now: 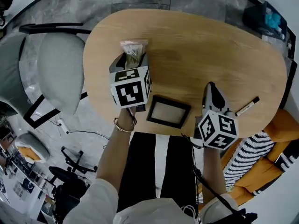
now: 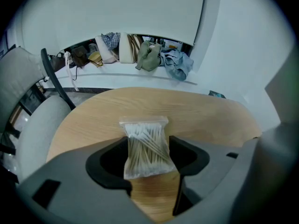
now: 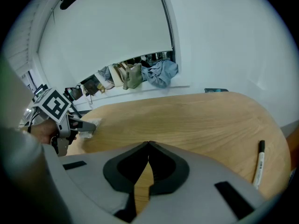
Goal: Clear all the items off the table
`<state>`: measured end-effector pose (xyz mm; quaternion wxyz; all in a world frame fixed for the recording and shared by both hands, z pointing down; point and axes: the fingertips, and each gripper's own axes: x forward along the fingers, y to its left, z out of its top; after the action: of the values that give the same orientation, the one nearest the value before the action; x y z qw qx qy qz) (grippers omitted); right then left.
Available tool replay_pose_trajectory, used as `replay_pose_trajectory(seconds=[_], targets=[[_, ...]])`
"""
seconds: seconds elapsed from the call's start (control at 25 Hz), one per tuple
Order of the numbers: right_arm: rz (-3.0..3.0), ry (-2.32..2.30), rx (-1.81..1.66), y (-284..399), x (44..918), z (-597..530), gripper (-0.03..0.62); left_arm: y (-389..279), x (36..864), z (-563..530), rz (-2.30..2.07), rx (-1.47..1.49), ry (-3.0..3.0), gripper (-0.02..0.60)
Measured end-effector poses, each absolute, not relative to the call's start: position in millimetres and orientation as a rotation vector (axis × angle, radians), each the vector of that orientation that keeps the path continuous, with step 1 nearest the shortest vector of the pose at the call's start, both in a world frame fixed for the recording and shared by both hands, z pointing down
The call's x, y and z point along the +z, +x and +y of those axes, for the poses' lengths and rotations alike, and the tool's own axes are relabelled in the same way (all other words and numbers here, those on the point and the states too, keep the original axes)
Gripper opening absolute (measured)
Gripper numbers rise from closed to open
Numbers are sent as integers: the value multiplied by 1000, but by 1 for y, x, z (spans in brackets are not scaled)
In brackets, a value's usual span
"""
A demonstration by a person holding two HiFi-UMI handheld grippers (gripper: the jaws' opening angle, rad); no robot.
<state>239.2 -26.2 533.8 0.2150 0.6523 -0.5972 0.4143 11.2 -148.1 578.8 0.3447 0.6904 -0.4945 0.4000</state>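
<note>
Head view: oval wooden table (image 1: pixel 196 45). The left gripper (image 1: pixel 133 60) is at the far left part of the top, with a clear bag of cotton swabs (image 1: pixel 134 46) lying at its tips. A dark picture frame (image 1: pixel 168 111) lies flat near the front edge, between the two tools. The right gripper (image 1: pixel 211 87) is over the front right part, and a marker pen (image 1: pixel 247 106) lies just to its right. A grey chair (image 1: pixel 58 69) stands left of the table.

Left gripper view: jaws are spread wide. The swab bag sits in the gap on the wood, with its sides close to both pads and no sign of squeeze.

Right gripper view: jaws are closed together with nothing between them, only bare table beyond. The pen is off to the right, and the left gripper with the bag is far left.
</note>
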Motion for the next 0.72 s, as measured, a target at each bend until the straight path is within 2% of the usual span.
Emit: replay_pose_trajectory(seconds=[0.32,0.52,0.72], targets=[[-1656,1790,1151,236,538,-24,25,9,584,-148,-1283,1077,1784,259],[-1668,1780,1140,229,537,-26,25,7,586,-146,-1259,1135,1795,218],[-1699,1769,1112,218,529,-30,25,-4,573,-140,-1274,1042,1776,195]])
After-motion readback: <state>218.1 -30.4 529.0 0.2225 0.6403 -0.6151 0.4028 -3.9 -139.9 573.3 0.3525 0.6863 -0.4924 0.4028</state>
